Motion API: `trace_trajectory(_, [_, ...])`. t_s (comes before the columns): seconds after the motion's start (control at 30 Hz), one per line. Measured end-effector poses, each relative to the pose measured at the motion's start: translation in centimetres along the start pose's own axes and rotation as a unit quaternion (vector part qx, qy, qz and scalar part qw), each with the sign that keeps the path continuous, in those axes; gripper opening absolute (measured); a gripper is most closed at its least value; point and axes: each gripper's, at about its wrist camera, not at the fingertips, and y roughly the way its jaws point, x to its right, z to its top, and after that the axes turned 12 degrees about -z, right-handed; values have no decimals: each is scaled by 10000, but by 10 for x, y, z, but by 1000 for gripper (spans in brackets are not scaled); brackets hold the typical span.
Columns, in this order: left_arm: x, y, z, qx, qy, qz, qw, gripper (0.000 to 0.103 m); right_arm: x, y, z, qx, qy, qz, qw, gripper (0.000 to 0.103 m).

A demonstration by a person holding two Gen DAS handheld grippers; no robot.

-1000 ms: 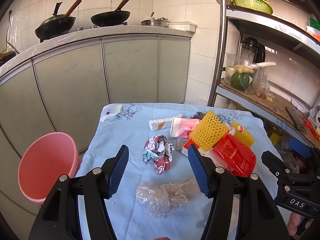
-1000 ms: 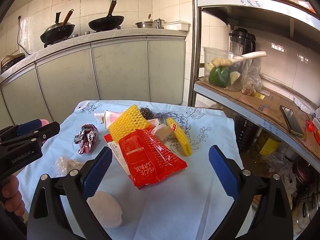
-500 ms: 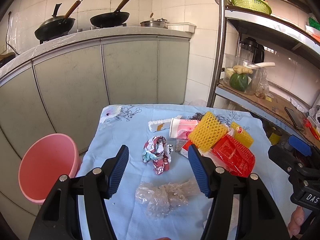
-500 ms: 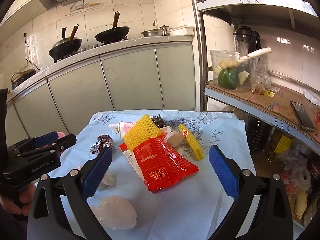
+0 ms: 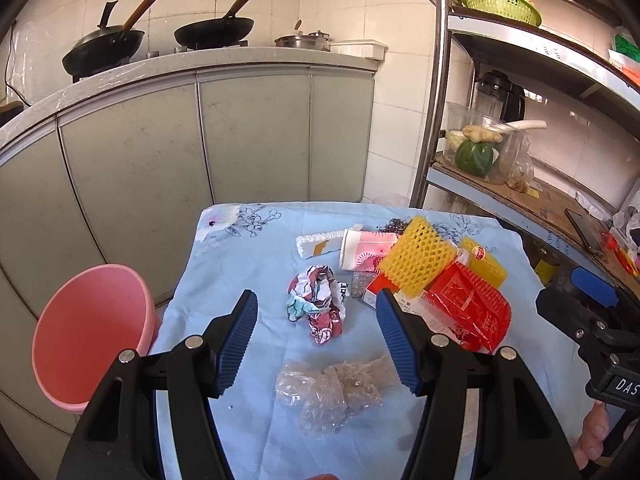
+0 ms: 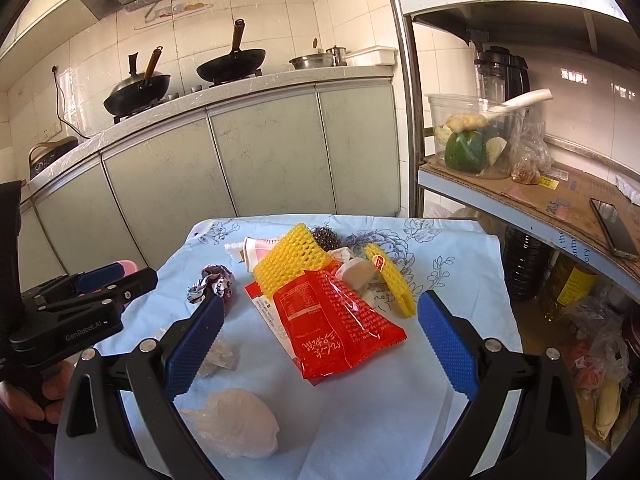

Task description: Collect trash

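Because the trash lies on a small table (image 5: 248,264) covered with a pale blue floral cloth, every piece is within reach of both grippers, and the pink bucket (image 5: 86,332) stands just beside the table's left edge, apparently so that pieces can be dropped into it from the left side. As far as its visible inside wall shows, the bucket holds nothing; its bottom is hidden.

On the shelf rack to the right, a clear tub (image 6: 476,136) holds a green pepper, a piece of ginger and a white-handled utensil; these appear to be stored goods, not trash.

The largest trash item is the red packet (image 6: 336,320), which lies flat between the spread fingers of the right gripper (image 6: 320,344) and partly covers a white-and-red carton. A yellow foam net (image 6: 288,260) rests against the packet's far end, and a second yellow net (image 6: 390,284) lies just beside it. A clear crumpled bag (image 5: 328,388) lies low between the spread fingers of the left gripper (image 5: 316,340), with a crumpled printed wrapper (image 5: 318,304) just beyond it. A whitish plastic wad (image 6: 236,420) sits near the right gripper's left finger.

Neither gripper holds or touches anything. Judged from this layout, no piece has yet been collected.
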Motion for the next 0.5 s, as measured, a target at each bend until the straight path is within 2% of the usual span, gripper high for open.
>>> trace_trajectory(0.3, [-36, -12, -11, -209, -141, -90, 9996, 61, -1, 12, -9, -396, -184, 124, 9990, 98])
trace_trajectory(0.5, [-45, -20, -28, -476, -24, -576, 9972, 61, -4, 12, -17, -684, -339, 468, 9960, 98])
